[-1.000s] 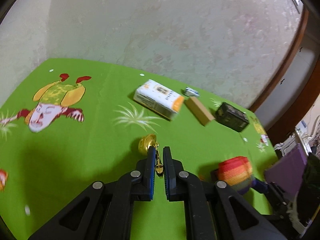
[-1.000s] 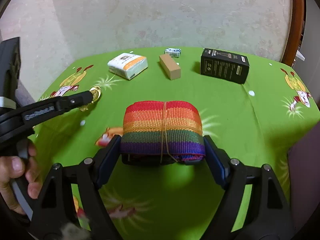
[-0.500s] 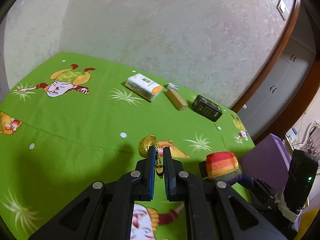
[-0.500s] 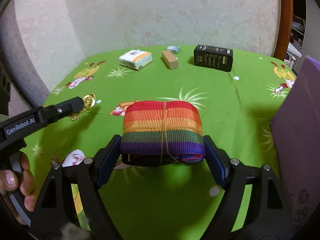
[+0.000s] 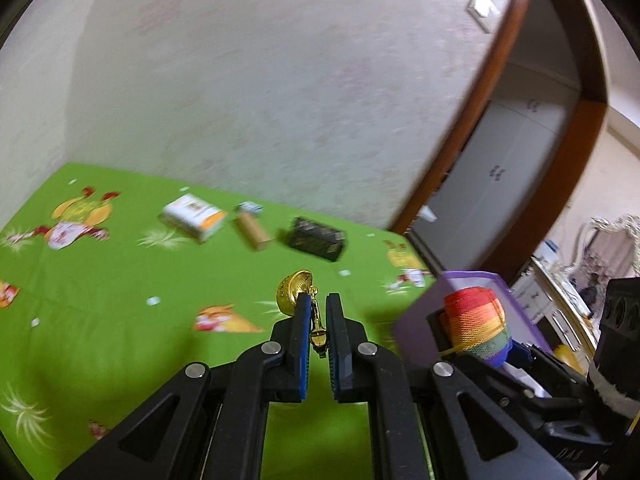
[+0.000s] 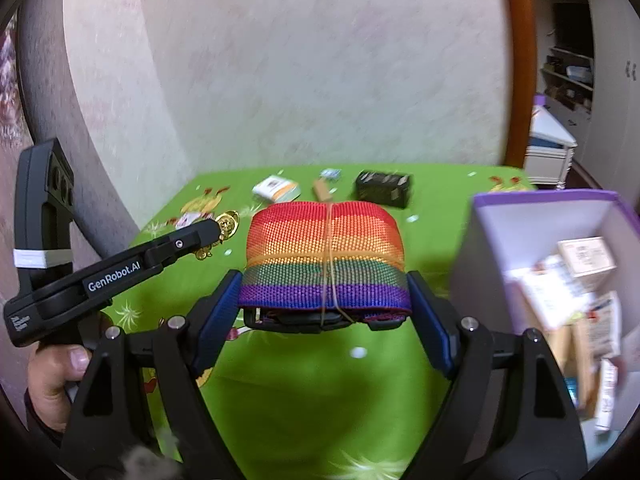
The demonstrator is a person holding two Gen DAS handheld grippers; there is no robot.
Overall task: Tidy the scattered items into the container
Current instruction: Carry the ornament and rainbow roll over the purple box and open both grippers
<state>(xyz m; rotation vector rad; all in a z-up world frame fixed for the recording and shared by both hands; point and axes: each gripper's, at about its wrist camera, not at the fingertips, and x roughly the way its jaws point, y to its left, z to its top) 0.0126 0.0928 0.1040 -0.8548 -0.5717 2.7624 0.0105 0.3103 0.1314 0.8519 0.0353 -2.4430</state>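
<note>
Rainbow strap roll (image 6: 325, 258) pinched in right tongs (image 6: 325, 304); left tongs (image 5: 318, 312) pinch seemingly gold trinket (image 5: 294, 288).

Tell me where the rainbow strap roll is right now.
The rainbow strap roll is clamped in the right gripper, held above the green tablecloth, just left of the open purple box.

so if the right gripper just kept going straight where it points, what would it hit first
Probably the green tablecloth short of the black box; the purple container sits off to its right. Depth is hard to judge. The right gripper holds the rainbow strap roll.
</note>
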